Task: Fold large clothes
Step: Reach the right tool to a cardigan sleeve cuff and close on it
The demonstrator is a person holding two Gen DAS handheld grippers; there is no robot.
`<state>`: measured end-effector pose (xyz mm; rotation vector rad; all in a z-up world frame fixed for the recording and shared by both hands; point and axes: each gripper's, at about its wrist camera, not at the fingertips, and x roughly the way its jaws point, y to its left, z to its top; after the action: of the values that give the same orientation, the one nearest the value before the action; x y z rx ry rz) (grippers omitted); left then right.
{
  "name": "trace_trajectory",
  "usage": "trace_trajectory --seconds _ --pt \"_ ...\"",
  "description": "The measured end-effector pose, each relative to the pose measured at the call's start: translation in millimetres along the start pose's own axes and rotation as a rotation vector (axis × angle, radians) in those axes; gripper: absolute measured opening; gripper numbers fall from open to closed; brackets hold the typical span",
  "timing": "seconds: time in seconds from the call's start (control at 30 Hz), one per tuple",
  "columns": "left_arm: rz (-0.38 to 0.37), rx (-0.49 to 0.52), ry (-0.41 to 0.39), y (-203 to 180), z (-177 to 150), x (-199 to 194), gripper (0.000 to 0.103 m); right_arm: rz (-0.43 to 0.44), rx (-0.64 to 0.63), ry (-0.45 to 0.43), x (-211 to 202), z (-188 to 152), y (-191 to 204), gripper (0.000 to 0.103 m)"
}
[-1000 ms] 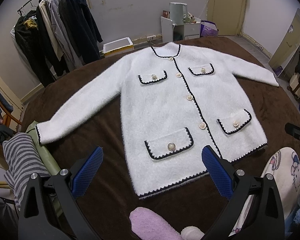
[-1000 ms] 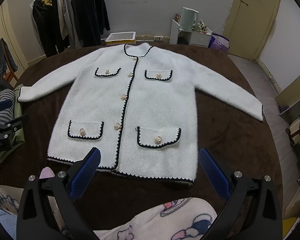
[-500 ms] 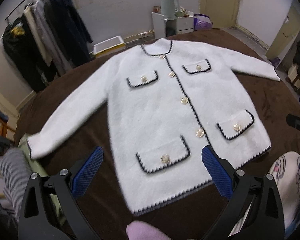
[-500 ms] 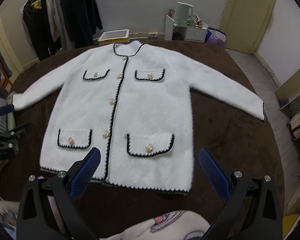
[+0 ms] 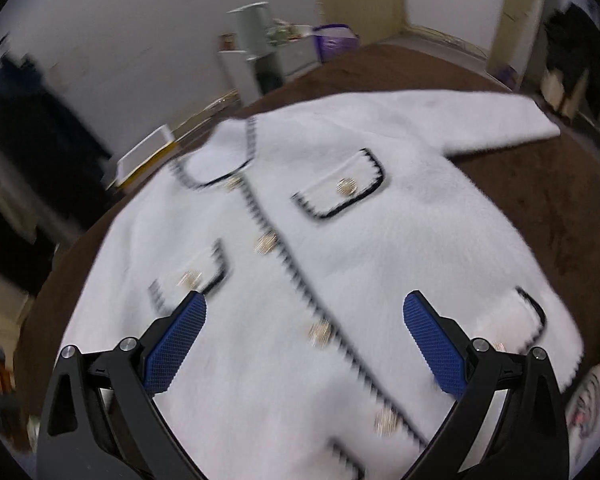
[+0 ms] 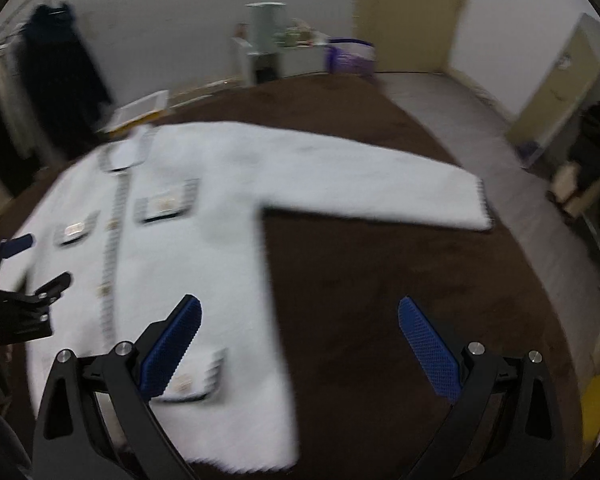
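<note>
On the brown blanket (image 6: 360,280) that covers the bed, a white fuzzy cardigan (image 5: 360,272) lies flat and face up, buttoned down the front, its black zigzag trim running along the neckline, placket and pocket edges. Both views are blurred. Its right-hand sleeve (image 6: 360,176) stretches out straight toward the far right, the cuff near the blanket's edge. The left hand-held gripper (image 5: 304,340) hangs above the middle of the cardigan with its blue-padded fingers spread wide and nothing between them; gold buttons (image 5: 266,242) show in the gap. The right hand-held gripper (image 6: 300,344) is likewise spread wide and empty, its left finger (image 6: 172,344) over the cardigan's near right pocket, its right finger over bare blanket. In the right wrist view the left hand-held gripper shows at the far left edge above the cardigan. Beyond the bed stand a white cabinet (image 6: 284,58), a purple basket (image 6: 350,56) and dark clothes (image 6: 64,64) hanging at the far left wall.
</note>
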<state>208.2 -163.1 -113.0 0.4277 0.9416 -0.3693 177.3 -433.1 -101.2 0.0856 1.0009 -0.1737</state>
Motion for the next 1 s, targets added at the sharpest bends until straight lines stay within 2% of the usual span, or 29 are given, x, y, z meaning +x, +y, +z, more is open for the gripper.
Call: trace_trajectory --seconds 0.1,0.2,0.4,0.5,0.67,0.73,0.83,1.0 --pt "-0.048 0.047 0.006 -20 28 38 0.097 -0.029 0.072 0.016 30 6 -32 0.097" --pt "-0.079 0.089 -0.012 -42 56 67 0.097 -0.098 0.156 0.036 64 9 -68 0.097" --pt "-0.138 0.111 -0.038 -71 107 110 0.097 -0.122 0.362 0.033 111 4 -131 0.097" --pt "-0.153 0.120 -0.033 -79 126 131 0.097 -0.130 0.426 0.030 130 -1 -155 0.097" --pt "-0.195 0.111 0.008 -87 133 164 0.097 -0.072 0.569 0.012 157 -16 -193 0.097" --pt "-0.208 0.075 0.046 -87 129 179 0.097 -0.041 0.612 -0.005 165 -19 -208 0.097" --pt "-0.222 0.053 0.048 -87 123 187 0.097 -0.075 0.576 -0.008 175 -13 -218 0.097" --pt "-0.206 0.063 0.044 -89 120 189 0.098 0.018 0.661 -0.058 194 0 -247 0.097"
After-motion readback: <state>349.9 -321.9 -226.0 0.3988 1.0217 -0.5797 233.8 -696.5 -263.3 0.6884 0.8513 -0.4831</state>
